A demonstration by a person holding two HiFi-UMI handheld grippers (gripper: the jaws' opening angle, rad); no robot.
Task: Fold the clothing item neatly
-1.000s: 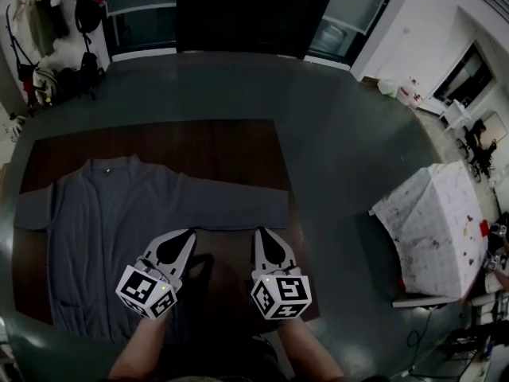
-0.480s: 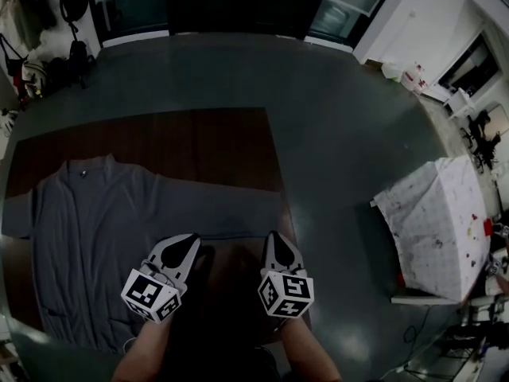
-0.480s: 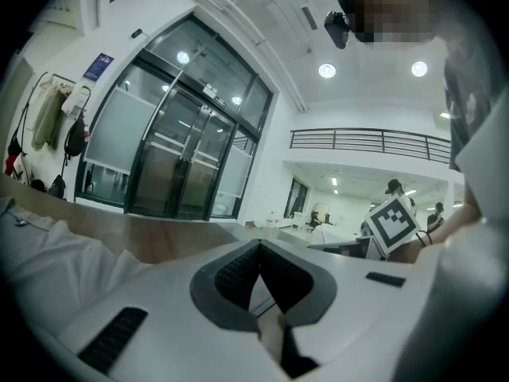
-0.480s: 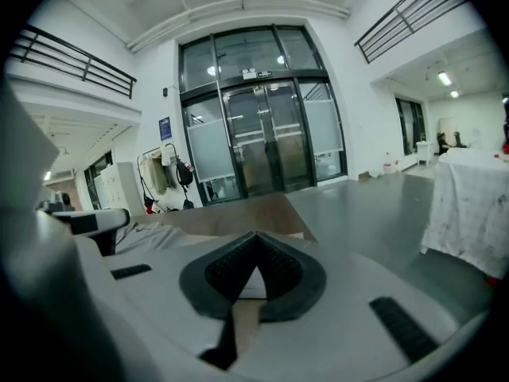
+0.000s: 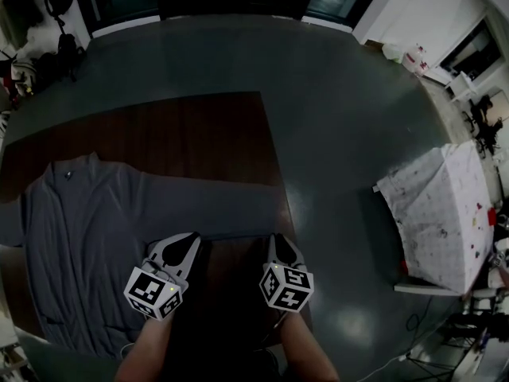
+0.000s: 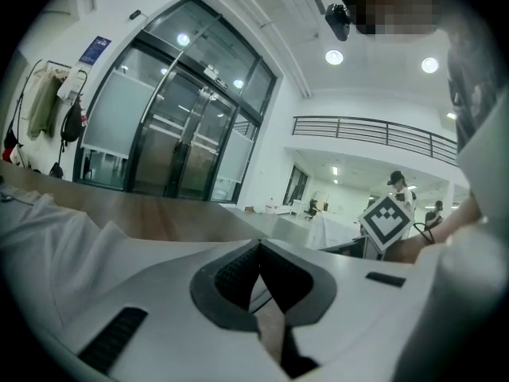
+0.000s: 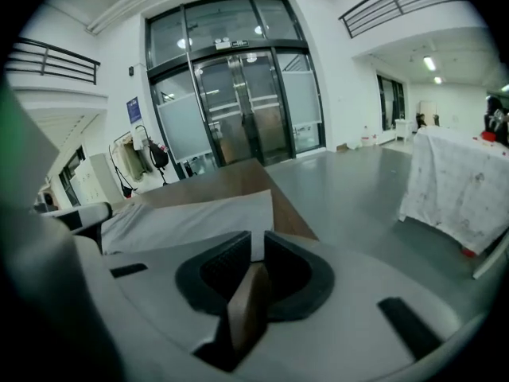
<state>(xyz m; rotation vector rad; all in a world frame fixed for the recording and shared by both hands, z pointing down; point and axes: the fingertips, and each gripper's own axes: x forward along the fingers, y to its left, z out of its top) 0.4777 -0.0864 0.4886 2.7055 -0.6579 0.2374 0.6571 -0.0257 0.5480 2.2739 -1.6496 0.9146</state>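
**Getting ready to fold the grey top**

The grey top [image 5: 87,237] lies flat on the brown table [image 5: 199,126], over its left half. One long sleeve [image 5: 231,209] reaches to the table's right edge. Our left claw [image 5: 187,243] is closed tight with nothing in it. Our right claw [image 5: 279,243] has just been opening a little, and nothing is between its jaws. Both hang over the table's near side. We think the top is soft, light and floppy, so we should pinch it at an edge, like the end of the sleeve.
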